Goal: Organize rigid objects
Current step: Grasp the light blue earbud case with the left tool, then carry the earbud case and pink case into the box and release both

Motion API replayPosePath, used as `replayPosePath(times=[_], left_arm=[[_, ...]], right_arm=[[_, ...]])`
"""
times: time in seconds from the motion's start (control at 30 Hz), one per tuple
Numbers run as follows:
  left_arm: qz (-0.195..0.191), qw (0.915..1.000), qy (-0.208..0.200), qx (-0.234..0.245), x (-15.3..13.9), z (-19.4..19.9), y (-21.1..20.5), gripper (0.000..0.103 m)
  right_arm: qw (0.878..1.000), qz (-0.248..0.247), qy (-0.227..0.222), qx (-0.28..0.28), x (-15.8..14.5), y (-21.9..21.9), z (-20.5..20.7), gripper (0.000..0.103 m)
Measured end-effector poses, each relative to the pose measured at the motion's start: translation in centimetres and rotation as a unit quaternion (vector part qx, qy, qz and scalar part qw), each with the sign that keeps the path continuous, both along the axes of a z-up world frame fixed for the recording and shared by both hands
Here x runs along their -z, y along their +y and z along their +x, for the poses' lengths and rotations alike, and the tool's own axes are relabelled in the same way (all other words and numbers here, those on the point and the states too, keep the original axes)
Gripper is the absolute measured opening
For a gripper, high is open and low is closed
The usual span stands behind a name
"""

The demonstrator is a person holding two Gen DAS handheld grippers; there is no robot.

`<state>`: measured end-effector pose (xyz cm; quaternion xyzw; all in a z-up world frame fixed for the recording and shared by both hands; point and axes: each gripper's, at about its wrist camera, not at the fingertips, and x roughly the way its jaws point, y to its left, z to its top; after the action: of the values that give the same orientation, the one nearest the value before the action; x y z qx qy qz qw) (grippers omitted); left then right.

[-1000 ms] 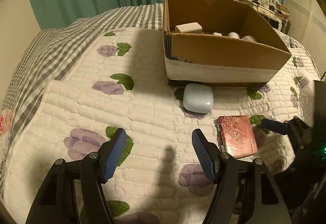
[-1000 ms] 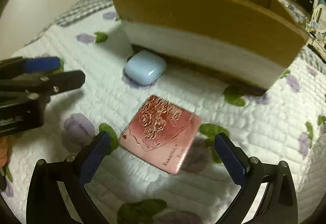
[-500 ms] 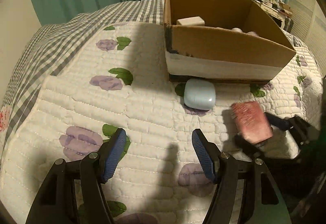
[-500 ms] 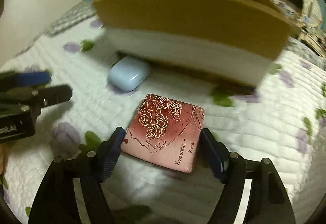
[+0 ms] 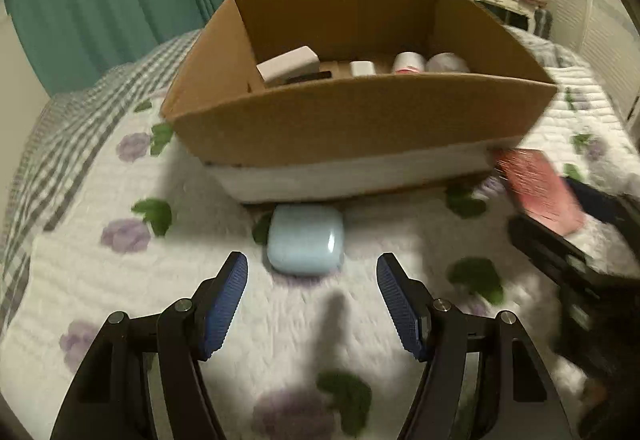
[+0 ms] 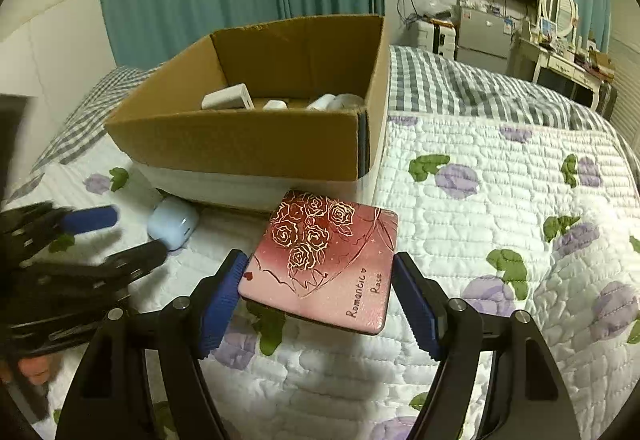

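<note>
gripping the pink case (image 6: 324, 264), right claw (image 6: 318, 298) hides its side edges

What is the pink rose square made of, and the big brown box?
The square looks like hard glossy plastic or metal: it is stiff and shiny, with gold rose lines and glare. The box is plain matte cardboard, with raw brown walls and a torn top edge.

L gripper (image 5: 312, 296) jaws apart; R gripper (image 6: 320, 296) clamped.
</note>
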<state>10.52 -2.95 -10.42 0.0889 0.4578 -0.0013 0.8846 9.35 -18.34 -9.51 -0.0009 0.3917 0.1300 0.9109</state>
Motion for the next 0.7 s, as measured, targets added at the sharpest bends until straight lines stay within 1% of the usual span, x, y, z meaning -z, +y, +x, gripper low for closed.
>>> replayPosePath(times=[0.1,0.27,0.4,0.5,0.53,0.7], left_arm=[[0.005,0.9999,0.011,-0.008,1.4,1.3,0.2,0.070],[0.004,0.9994,0.026,-0.021,3.7,2.9,0.9,0.070],[0.006,0.9998,0.012,-0.015,3.9,3.5,0.6,0.070],[0.002,0.9999,0.006,-0.009,3.7,3.3,0.4,0.064],[-0.002,1.0000,0.004,-0.005,3.5,3.0,0.3,0.051],[-0.012,0.9999,0.004,-0.006,3.0,1.9,0.6,0.051]], right_arm=[[1.000,-0.007,0.002,0.001,0.2,-0.2,-0.2,0.073],[1.000,-0.009,0.023,0.009,1.4,-0.6,0.2,0.073],[0.999,-0.015,0.031,0.016,2.1,-0.6,0.5,0.073],[0.999,-0.016,0.032,0.023,2.2,-0.8,0.5,0.074],[0.999,-0.016,0.032,0.024,2.2,-0.8,0.5,0.073],[0.999,-0.019,0.030,0.032,2.2,-1.0,0.4,0.073]])
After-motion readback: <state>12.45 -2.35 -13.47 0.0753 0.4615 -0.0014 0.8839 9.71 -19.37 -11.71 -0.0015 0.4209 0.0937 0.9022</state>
